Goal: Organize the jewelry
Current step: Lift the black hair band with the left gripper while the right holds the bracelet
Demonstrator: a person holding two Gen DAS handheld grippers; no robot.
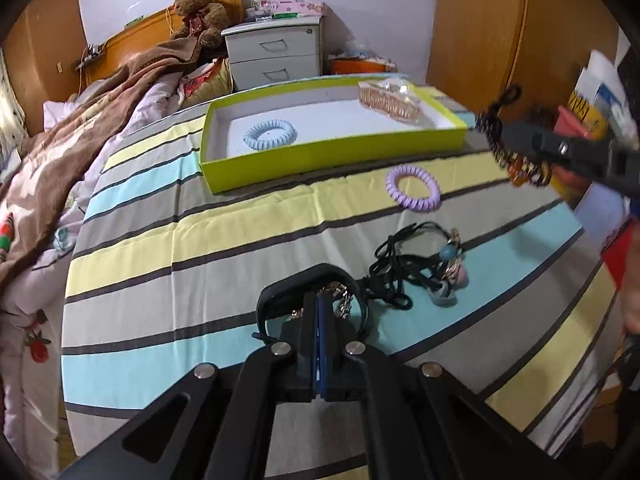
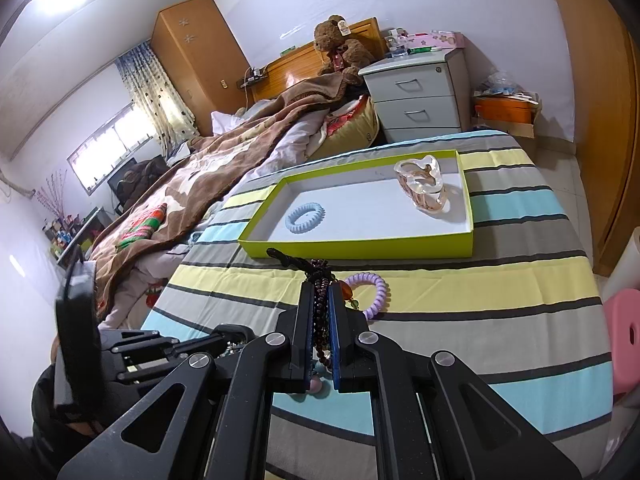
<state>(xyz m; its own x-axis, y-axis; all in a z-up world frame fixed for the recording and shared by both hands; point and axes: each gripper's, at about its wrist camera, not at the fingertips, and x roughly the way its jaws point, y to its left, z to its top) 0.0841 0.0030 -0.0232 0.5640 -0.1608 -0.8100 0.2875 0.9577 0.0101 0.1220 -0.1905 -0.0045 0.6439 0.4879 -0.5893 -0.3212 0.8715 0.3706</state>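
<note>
Left gripper [image 1: 319,312]: matte black frame, flat linkage arms with triangular cut-outs, round silver pivot screws, blue pads lining inner faces of jaws. Right gripper [image 2: 320,300]: same build, black links, four silver screw heads in view, blue pad strips. In right wrist view, left unit carries black boxy housing on its side. Person: dark sleeve at lower left edge.

Both wrist views overlook the same tray [image 1: 336,160].
</note>
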